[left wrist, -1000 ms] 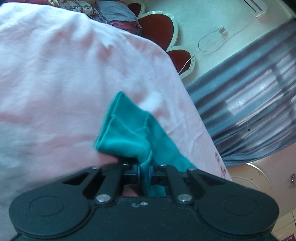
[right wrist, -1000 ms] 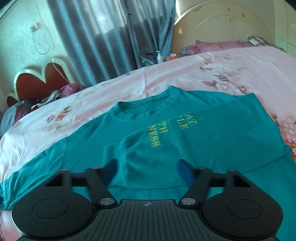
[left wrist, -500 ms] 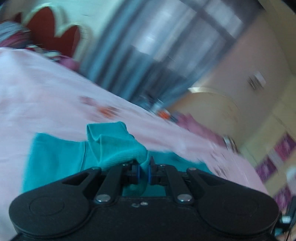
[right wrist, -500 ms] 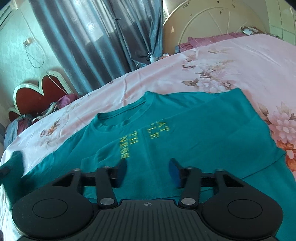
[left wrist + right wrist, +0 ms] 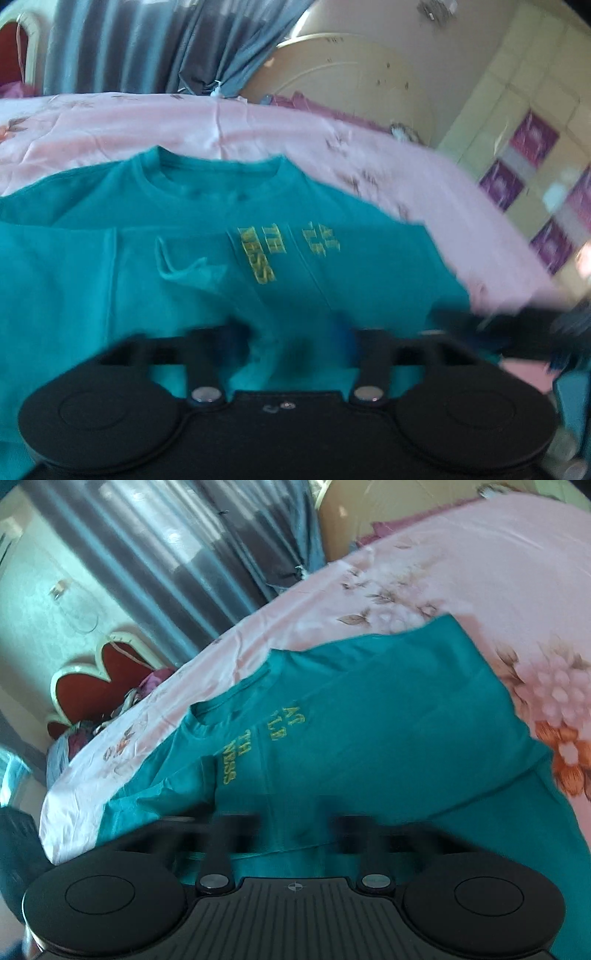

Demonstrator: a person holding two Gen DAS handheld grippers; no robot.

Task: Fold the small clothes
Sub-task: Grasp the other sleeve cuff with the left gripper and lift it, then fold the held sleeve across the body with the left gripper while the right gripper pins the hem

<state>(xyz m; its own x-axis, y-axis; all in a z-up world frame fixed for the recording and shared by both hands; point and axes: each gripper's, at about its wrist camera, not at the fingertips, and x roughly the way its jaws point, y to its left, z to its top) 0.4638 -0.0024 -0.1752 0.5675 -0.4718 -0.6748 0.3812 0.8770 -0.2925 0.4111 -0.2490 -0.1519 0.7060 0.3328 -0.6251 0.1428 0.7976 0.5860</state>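
Note:
A teal T-shirt [image 5: 369, 280] with yellow lettering lies front up on the pink bed sheet [image 5: 258, 125]. One sleeve [image 5: 192, 273] is folded inward over the chest, its edge rumpled. My left gripper [image 5: 291, 336] hovers low over that folded part. Its jaws are opening, blurred, with loose teal cloth between them and no pad pressing on it. In the right wrist view the same T-shirt [image 5: 369, 738] fills the middle. My right gripper [image 5: 295, 830] hangs over the shirt's lower half with its jaws opening and nothing held.
Grey-blue curtains [image 5: 221, 554] hang behind the bed. A red heart-shaped headboard [image 5: 96, 679] with bundled cloth stands at the far left. A round cream board [image 5: 351, 74] leans at the bed's far side, beside a tiled wall [image 5: 535, 147]. The flowered sheet [image 5: 461, 572] surrounds the shirt.
My left gripper swept the sleeve from the bed's side across onto the shirt's chest, then went from shut on it to open. The right gripper's jaws narrowed, then widened, as it shifted over the shirt.

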